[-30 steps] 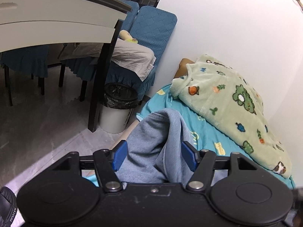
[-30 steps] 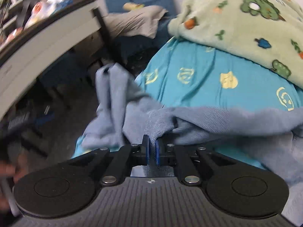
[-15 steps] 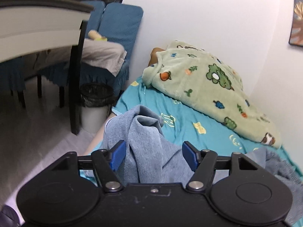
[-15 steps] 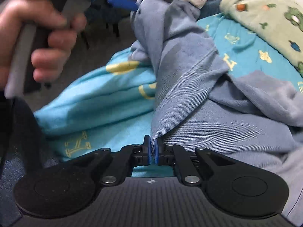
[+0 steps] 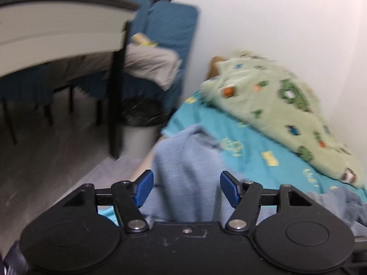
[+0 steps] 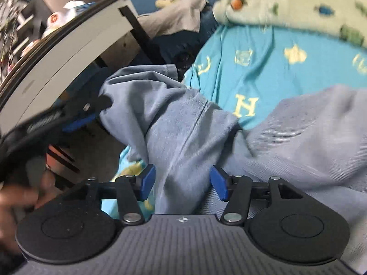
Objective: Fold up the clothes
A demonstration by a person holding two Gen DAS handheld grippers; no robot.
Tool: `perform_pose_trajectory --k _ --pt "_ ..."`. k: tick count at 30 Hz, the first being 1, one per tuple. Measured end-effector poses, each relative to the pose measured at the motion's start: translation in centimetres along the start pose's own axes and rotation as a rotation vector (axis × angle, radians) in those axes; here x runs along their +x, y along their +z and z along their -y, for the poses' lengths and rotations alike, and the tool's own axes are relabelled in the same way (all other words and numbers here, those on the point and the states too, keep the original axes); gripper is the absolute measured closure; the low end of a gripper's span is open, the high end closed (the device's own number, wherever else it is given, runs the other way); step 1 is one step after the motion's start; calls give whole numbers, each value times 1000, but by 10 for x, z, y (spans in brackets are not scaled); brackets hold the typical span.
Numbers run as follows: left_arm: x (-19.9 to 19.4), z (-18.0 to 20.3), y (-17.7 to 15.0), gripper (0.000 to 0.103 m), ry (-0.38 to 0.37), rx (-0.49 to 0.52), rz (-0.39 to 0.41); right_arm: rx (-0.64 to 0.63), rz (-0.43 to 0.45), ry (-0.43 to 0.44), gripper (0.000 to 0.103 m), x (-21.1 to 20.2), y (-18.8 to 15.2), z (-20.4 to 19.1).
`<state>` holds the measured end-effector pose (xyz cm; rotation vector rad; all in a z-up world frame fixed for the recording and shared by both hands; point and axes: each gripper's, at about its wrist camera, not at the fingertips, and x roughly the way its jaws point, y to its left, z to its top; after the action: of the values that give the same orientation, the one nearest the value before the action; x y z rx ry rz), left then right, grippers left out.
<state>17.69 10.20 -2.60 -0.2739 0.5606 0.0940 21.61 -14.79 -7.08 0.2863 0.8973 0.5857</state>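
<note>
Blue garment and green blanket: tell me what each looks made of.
Blue garment: soft, matte knit, likely cotton jersey; fine ribbed weave, a stitched seam and limp folds show. Green blanket: fuzzy fleece or plush by its napped surface, printed with cartoon figures; blur leaves the fibre uncertain.

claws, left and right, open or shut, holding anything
left claw: open, blue garment lies between its pads, not pinched
right claw: opening, garment between its pads, no longer pinched
</note>
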Motion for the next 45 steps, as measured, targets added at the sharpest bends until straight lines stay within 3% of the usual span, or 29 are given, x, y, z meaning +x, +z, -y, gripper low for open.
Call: perform_pose_trajectory --k 2,6,8,9,13,18,21,26,30,35,39,42,45 --pt "7 -11 3 43 7 -63 -19 69 18 -48 45 19 6 4" --pt "4 -24 10 43 9 -99 4 236 64 12 43 41 13 15" --pt "0 -29 13 43 7 -110 19 251 82 12 65 42 17 13" --pt "-2 -32 14 43 2 -118 26 239 92 7 88 42 20 10" --pt "-19 -41 19 43 -65 -150 71 -17 187 -35 93 24 25 -31" --pt "-48 -51 24 42 -237 -142 117 -364 249 6 93 9 9 -102" --pt "-58 -50 26 43 -251 -79 98 -588 219 5 93 12 -19 -139" --pt "-62 -45 24 43 -295 38 14 -745 140 6 92 22 -67 -157" --pt "-51 -38 8 44 -296 152 -109 -732 95 -3 89 31 -95 -150" --pt "-38 -15 -11 45 -275 283 -174 -693 49 -1 79 37 -106 -144" --pt "-21 -4 -24 45 -161 369 -172 -610 67 42 69 27 -112 -137" --pt "-6 2 -29 45 -76 402 -183 -579 67 57 67 25 -118 -135" --pt "2 13 -37 45 -49 466 -179 -555 68 66 64 22 -124 -136"
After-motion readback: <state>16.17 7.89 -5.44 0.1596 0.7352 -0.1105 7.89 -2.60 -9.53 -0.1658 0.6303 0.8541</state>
